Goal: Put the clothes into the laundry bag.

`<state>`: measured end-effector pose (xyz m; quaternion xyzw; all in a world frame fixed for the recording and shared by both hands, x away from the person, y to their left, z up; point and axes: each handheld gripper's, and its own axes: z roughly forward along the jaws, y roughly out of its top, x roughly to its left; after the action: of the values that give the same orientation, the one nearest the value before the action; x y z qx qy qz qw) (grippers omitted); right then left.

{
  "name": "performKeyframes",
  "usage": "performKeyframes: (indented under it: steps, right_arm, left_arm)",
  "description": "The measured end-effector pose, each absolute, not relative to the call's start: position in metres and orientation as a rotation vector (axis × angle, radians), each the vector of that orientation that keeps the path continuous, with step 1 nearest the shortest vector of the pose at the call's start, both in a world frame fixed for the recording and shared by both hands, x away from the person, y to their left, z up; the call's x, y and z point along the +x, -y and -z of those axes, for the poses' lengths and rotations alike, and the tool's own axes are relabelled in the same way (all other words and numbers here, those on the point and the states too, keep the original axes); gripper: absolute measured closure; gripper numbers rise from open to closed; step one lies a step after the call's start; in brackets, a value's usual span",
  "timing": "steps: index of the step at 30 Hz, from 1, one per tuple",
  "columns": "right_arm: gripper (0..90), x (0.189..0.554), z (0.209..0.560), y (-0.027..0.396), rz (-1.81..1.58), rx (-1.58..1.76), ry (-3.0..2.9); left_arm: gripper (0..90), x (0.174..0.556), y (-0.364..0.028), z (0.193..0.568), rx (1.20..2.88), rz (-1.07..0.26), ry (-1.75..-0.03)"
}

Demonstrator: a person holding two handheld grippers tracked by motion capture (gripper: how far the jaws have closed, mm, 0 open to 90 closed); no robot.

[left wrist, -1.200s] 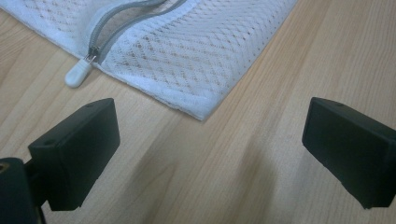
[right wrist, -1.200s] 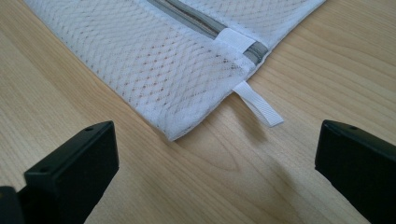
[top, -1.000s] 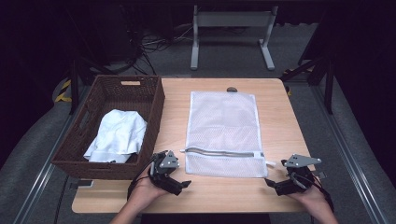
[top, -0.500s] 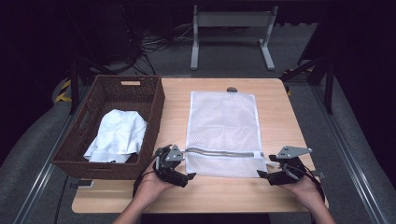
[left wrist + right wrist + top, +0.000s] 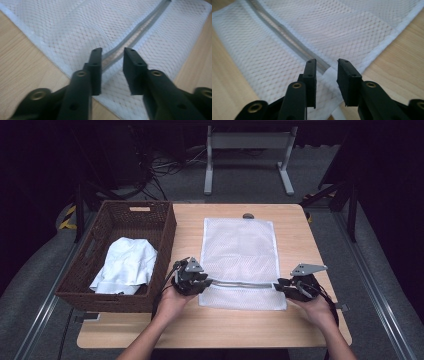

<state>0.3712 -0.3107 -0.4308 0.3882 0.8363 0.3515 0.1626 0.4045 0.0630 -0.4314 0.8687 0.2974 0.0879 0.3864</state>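
A white mesh laundry bag (image 5: pixel 239 247) lies flat on the wooden table (image 5: pixel 186 227), with a grey zipper band (image 5: pixel 240 284) across its near part. My left gripper (image 5: pixel 206 282) is at the band's left end and my right gripper (image 5: pixel 276 285) at its right end. In the left gripper view the jaws (image 5: pixel 112 51) stand narrowly apart, and the grey band (image 5: pixel 140 26) runs into the gap. In the right gripper view the jaws (image 5: pixel 326 62) straddle the bag's edge where the band (image 5: pixel 287 35) ends. Both pairs of jaws have just been closing; a gap still shows on each side of the fabric.
A dark wicker basket (image 5: pixel 167 235) stands at the table's left with a white cloth (image 5: pixel 125 265) inside it. A small dark knob (image 5: pixel 248 216) sits at the table's far edge. A metal stand (image 5: pixel 247 150) is on the floor beyond.
Both hands moved inward from the table's near corners to the ends of the bag's zipper band. Both pairs of jaws went from wide apart to a narrow gap.
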Motion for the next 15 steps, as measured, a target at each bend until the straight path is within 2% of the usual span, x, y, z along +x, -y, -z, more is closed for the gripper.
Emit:
performKeyframes:
  steps: [2,3,6,15]
  right_arm:
    - [78.4,0.377,0.432,0.310,-0.974,1.120,-2.375]
    - [82.7,0.382,0.432,0.309,-0.967,1.132,-2.369]
    - [90.0,0.391,0.431,0.309,-0.960,1.139,-2.356]
    - [90.0,0.403,0.439,0.302,-0.908,1.142,-2.385]
  left_arm:
    - [82.3,0.413,-0.061,0.432,2.222,-0.226,-0.778]
    - [89.1,0.416,-0.060,0.432,2.221,-0.230,-0.788]
    - [90.0,0.425,-0.059,0.432,2.221,-0.250,-0.818]
    - [90.0,0.433,-0.054,0.448,2.275,-0.227,-0.846]
